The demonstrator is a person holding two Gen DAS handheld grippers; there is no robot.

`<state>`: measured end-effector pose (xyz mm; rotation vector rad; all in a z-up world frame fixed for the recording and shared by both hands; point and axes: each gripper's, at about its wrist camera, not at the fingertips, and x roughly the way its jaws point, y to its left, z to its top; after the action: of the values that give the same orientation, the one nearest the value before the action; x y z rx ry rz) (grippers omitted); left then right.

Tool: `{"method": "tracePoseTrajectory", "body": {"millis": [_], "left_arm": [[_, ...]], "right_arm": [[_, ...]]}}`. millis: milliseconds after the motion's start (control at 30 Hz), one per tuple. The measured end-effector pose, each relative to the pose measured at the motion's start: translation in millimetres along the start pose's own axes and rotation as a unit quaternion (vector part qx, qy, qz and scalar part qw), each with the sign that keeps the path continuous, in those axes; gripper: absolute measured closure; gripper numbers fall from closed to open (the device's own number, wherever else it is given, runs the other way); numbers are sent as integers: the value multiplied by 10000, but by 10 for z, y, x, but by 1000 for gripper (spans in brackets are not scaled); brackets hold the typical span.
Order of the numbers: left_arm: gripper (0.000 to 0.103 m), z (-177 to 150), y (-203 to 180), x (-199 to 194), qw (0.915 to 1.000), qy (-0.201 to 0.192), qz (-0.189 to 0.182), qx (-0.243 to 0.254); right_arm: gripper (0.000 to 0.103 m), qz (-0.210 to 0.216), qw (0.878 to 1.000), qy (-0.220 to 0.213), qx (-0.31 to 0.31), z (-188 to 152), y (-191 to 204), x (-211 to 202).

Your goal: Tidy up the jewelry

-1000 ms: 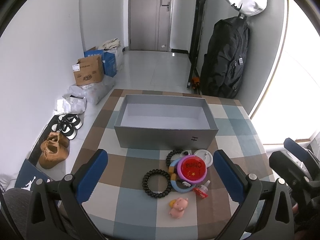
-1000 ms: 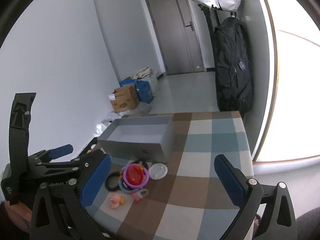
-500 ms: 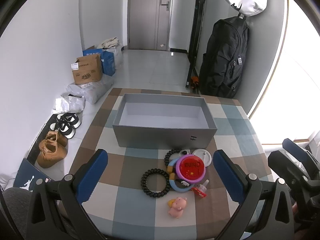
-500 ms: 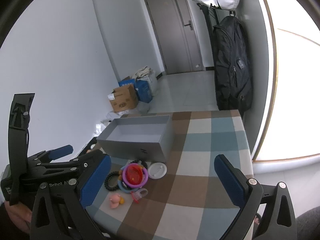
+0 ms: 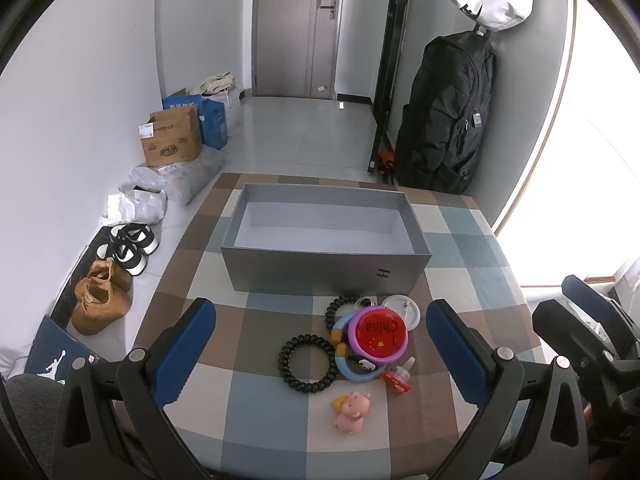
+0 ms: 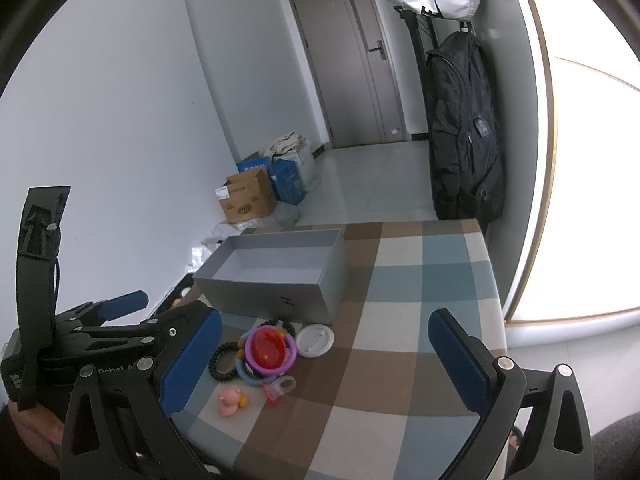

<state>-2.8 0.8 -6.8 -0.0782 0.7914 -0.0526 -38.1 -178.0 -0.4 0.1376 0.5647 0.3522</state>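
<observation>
1. The jewelry lies in a small heap on the checked tablecloth [image 5: 224,420], near the middle of the table and just in front of the near wall of the gray box [image 5: 324,276].
2. A black coil bracelet [image 5: 307,363] lies flat at the left side of the heap; a second black coil band [image 5: 338,305] is partly hidden behind the other pieces.
3. A round red badge [image 5: 377,332] with the word "China" sits inside a purple ring [image 5: 402,350], and both rest on a light blue ring [image 5: 352,370].
4. A white round disc [image 5: 404,311] lies to the right of the badge and touches it, close to the box.
5. A small red and clear clip [image 5: 398,376] lies at the near right of the blue ring.
6. A pink pig figure [image 5: 351,411] lies alone, nearer to the front edge of the table.
7. The gray box is open on top, and its pale floor shows nothing inside.
8. The left gripper [image 5: 320,344] hangs over the front edge with its 2 blue fingers spread wide, holding nothing.
9. The right gripper [image 6: 324,356] is over the right part of the table, also spread wide and holding nothing.
10. On the floor left of the table stand shoes [image 5: 102,298] and a cardboard box [image 5: 172,138]; a black backpack [image 5: 448,116] hangs beyond the far right corner.
</observation>
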Motion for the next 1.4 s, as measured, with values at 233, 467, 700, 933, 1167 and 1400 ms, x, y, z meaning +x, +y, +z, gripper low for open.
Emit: {"method": "tracePoseTrajectory", "body": {"millis": [233, 467, 700, 933, 1167, 1400], "left_arm": [[1, -10, -3, 34, 10000, 68, -66, -9], [1, -60, 41, 114, 9991, 324, -269, -36], [1, -188, 102, 244, 9949, 850, -531, -68], [11, -366, 44, 354, 9861, 1470, -764, 116], [27, -436, -63, 383, 9794, 1791, -835, 408], [77, -436, -96, 403, 9759, 1895, -977, 460]], "right_arm": [[0, -15, 10000, 25, 19, -10, -6, 4], [0, -46, 9998, 162, 103, 10, -93, 54], [0, 8, 9983, 488, 324, 37, -202, 190], [0, -139, 9973, 663, 299, 60, -204, 315], [0, -264, 9956, 778, 447, 66, -247, 398], [0, -327, 9943, 894, 477, 48, -284, 430]]}}
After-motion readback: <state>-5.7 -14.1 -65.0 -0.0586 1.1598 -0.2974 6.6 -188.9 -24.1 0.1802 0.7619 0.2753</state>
